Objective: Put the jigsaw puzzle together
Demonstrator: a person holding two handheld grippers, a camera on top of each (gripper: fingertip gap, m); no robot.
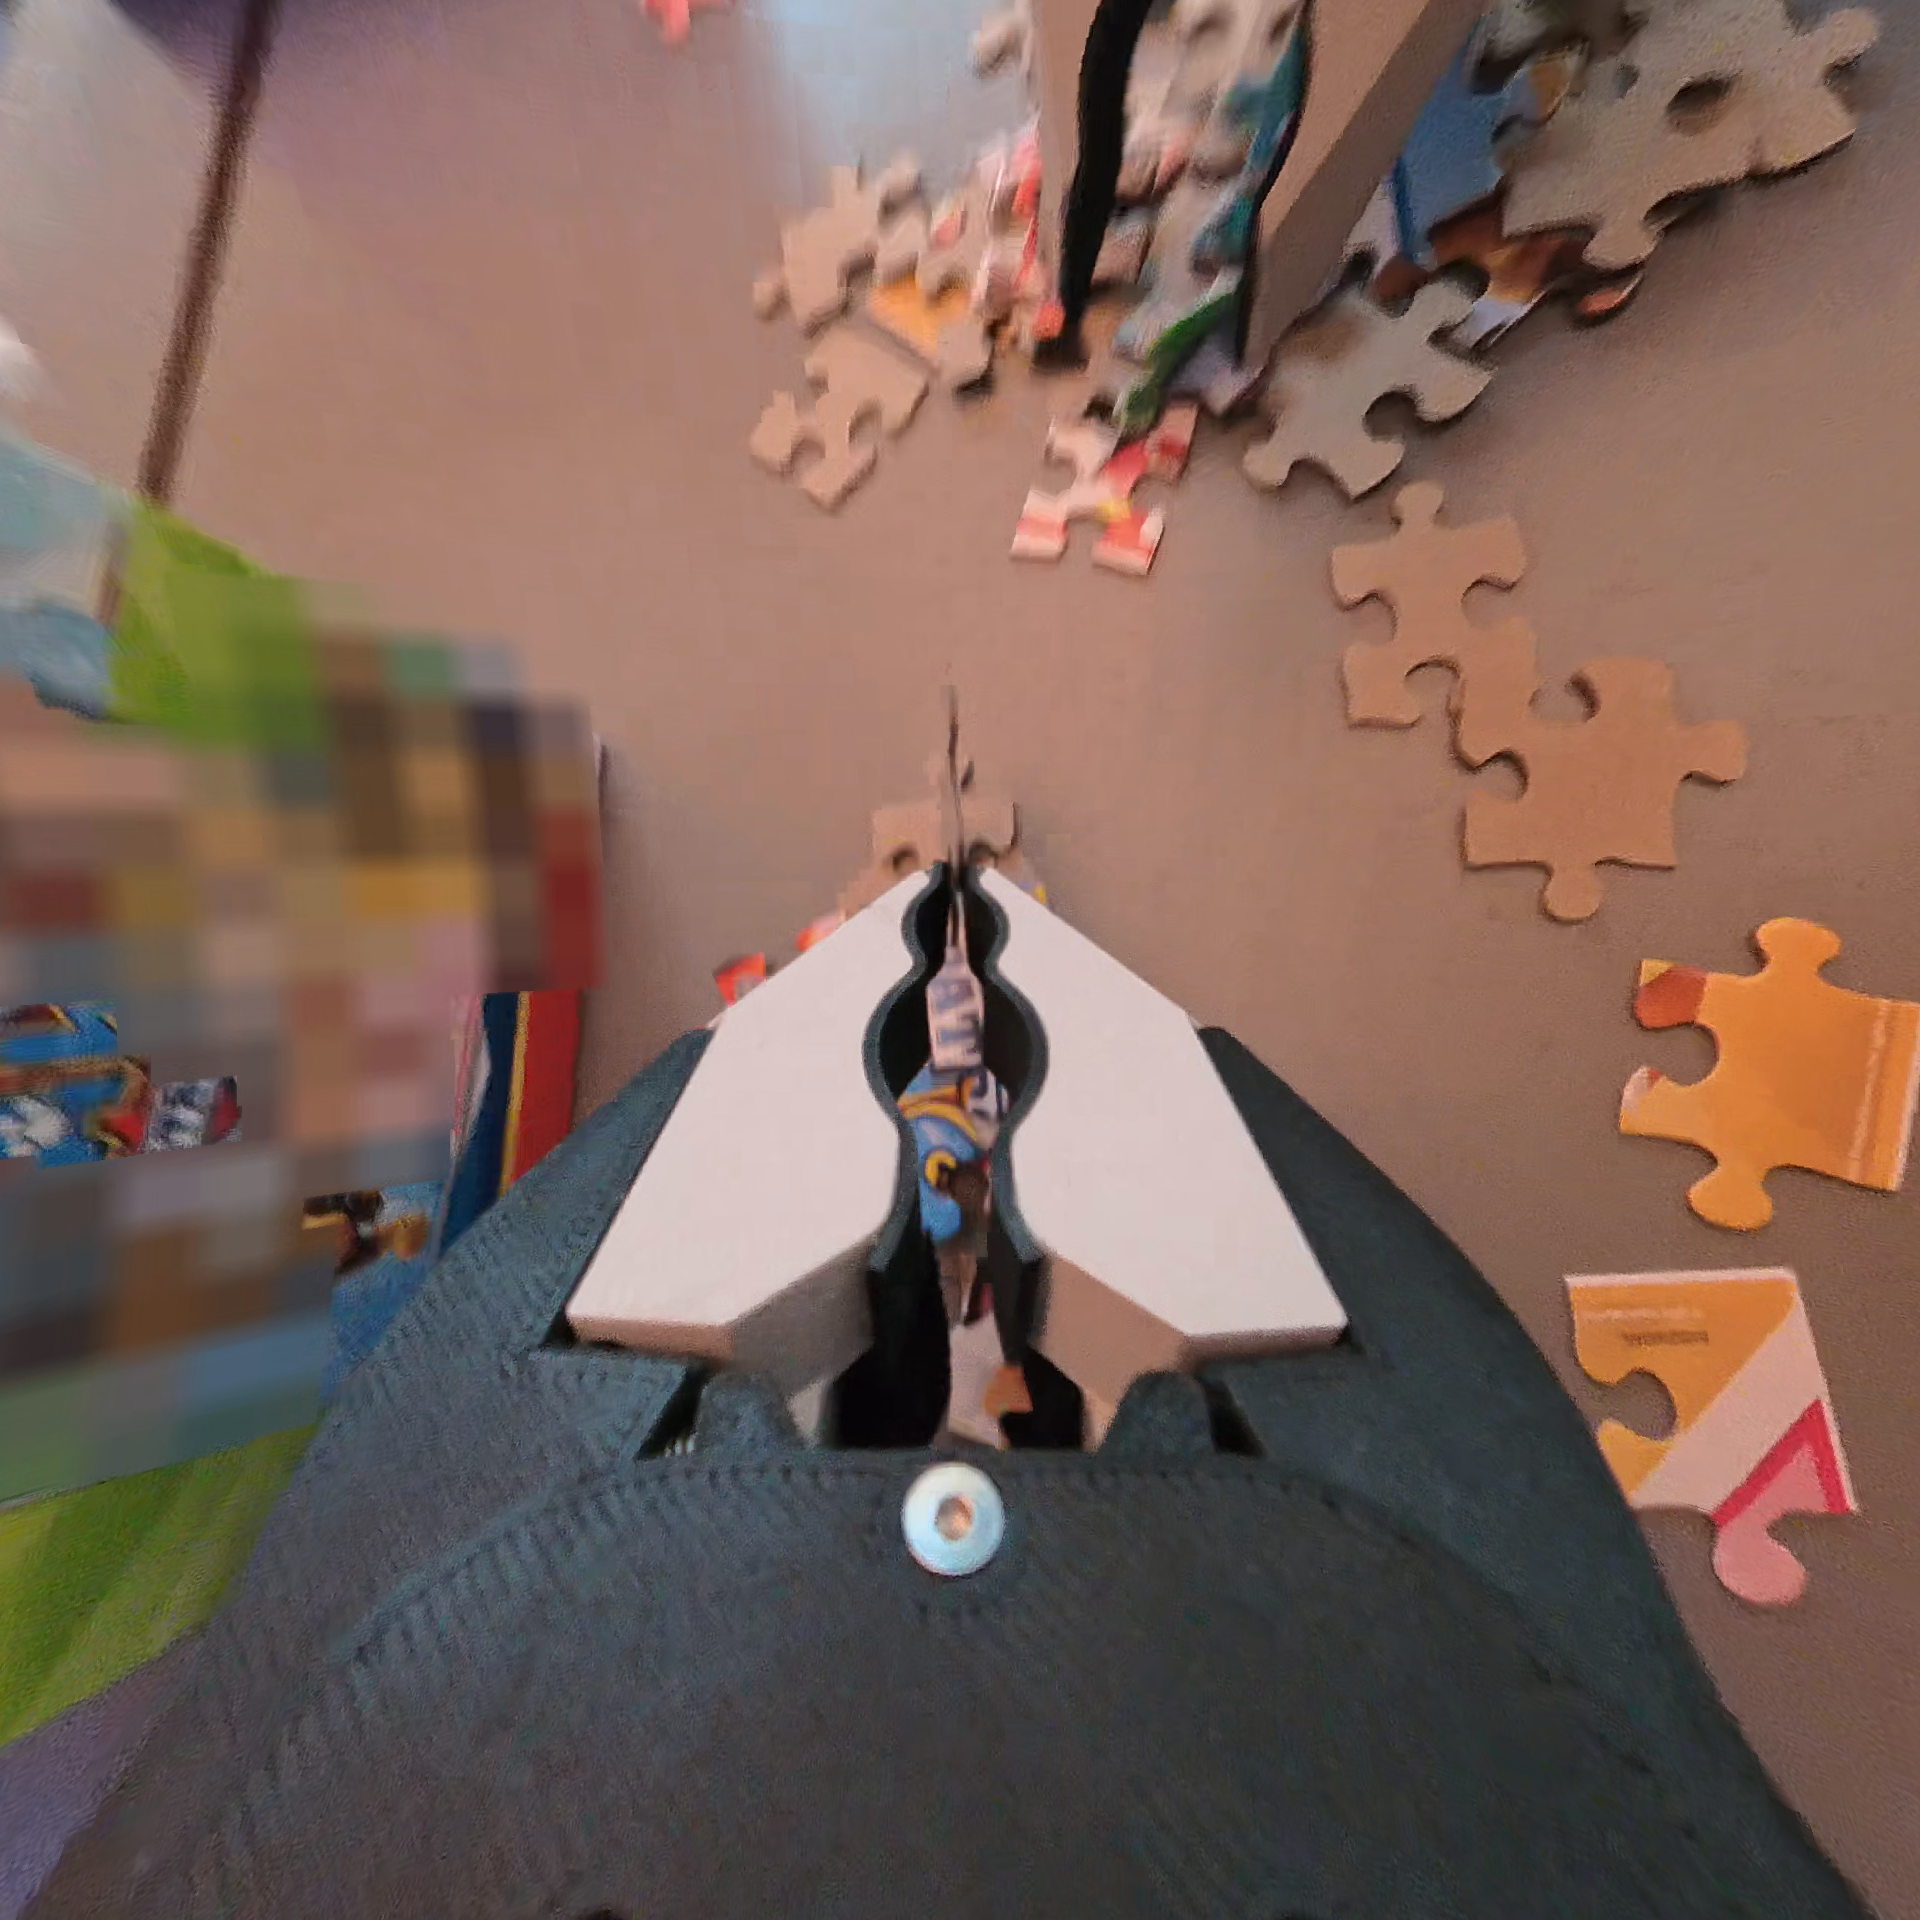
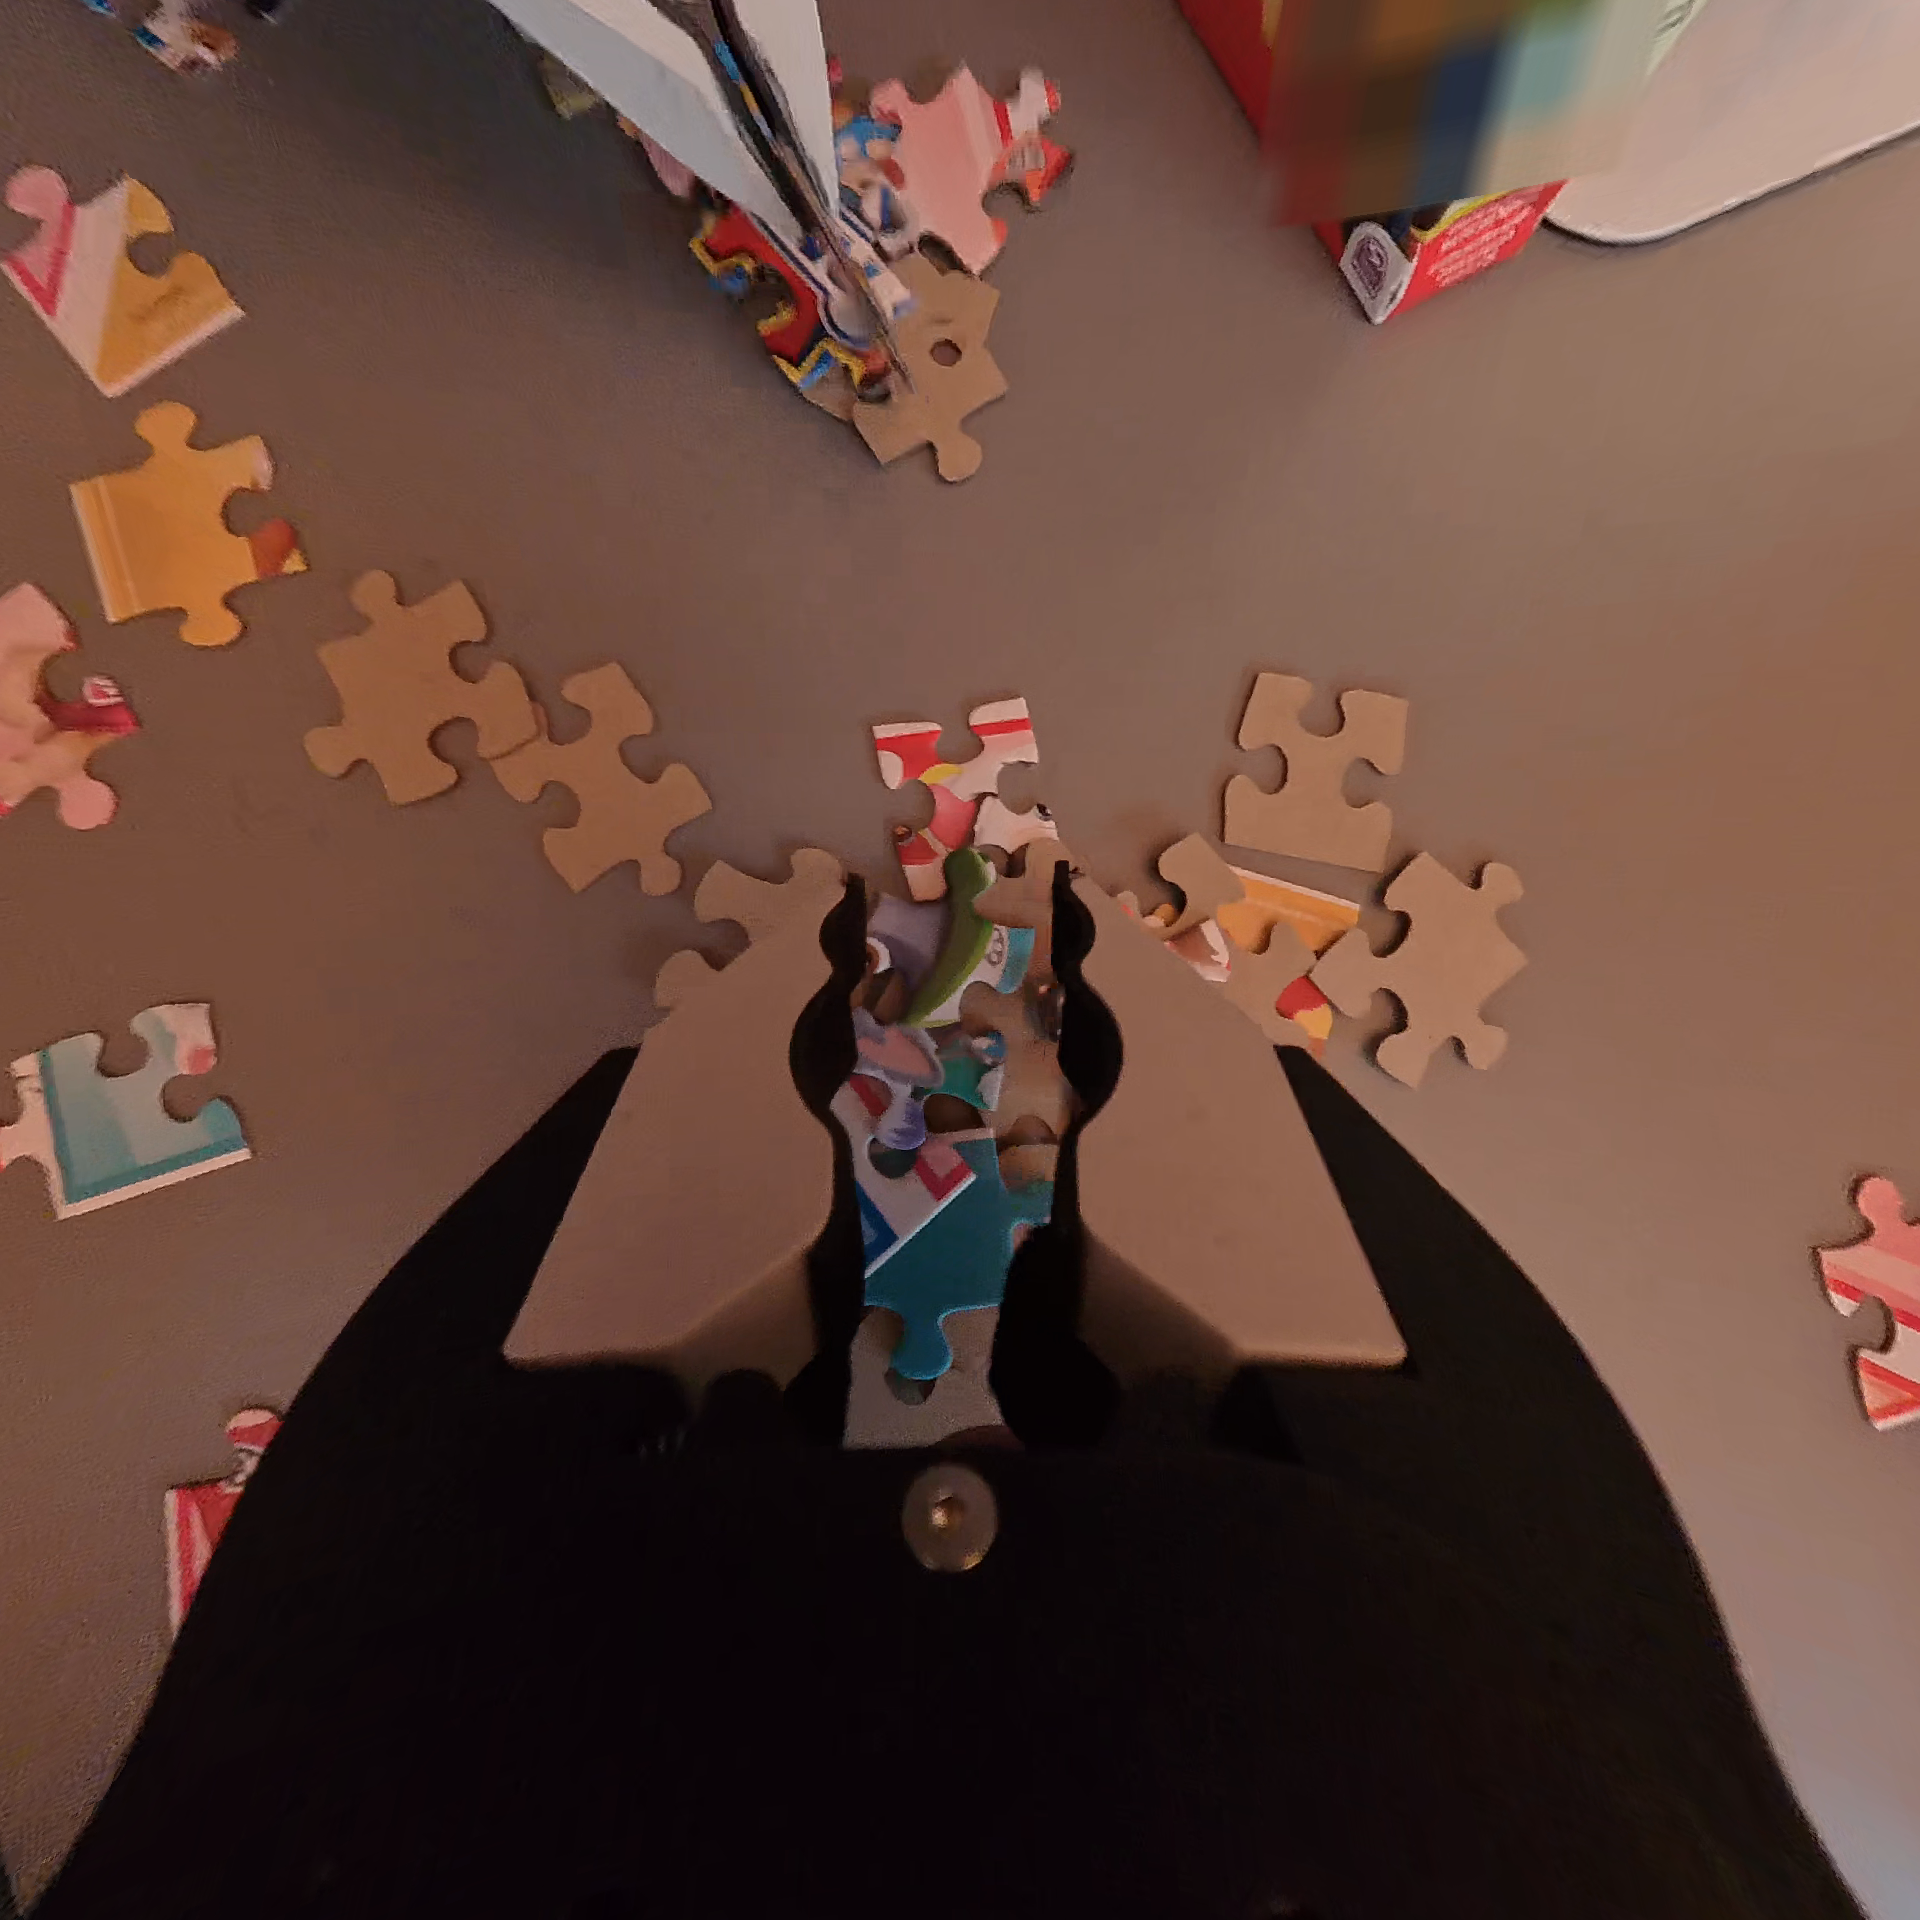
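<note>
My left gripper [image 1: 954,878] is shut on a blue and white jigsaw piece [image 1: 951,1023], held edge-on just above the grey table [image 1: 499,395]. It also shows in the right wrist view [image 2: 847,281], tips down among a few pieces. My right gripper [image 2: 956,883] is open, its fingers straddling a pile of colourful and face-down pieces [image 2: 935,1039]. In the left wrist view the right gripper [image 1: 1158,332] stands over that pile [image 1: 1351,260]. A teal piece [image 2: 956,1268] lies between its jaws.
Loose pieces lie scattered: an orange one [image 1: 1777,1081], an orange, white and pink corner piece [image 1: 1714,1392], two brown face-down ones [image 1: 1538,727], a red and white one [image 2: 956,769]. A red puzzle box [image 2: 1434,249] and a white board [image 2: 1745,135] sit at the far right. My hands' fingertips stand some 12 centimetres from each other.
</note>
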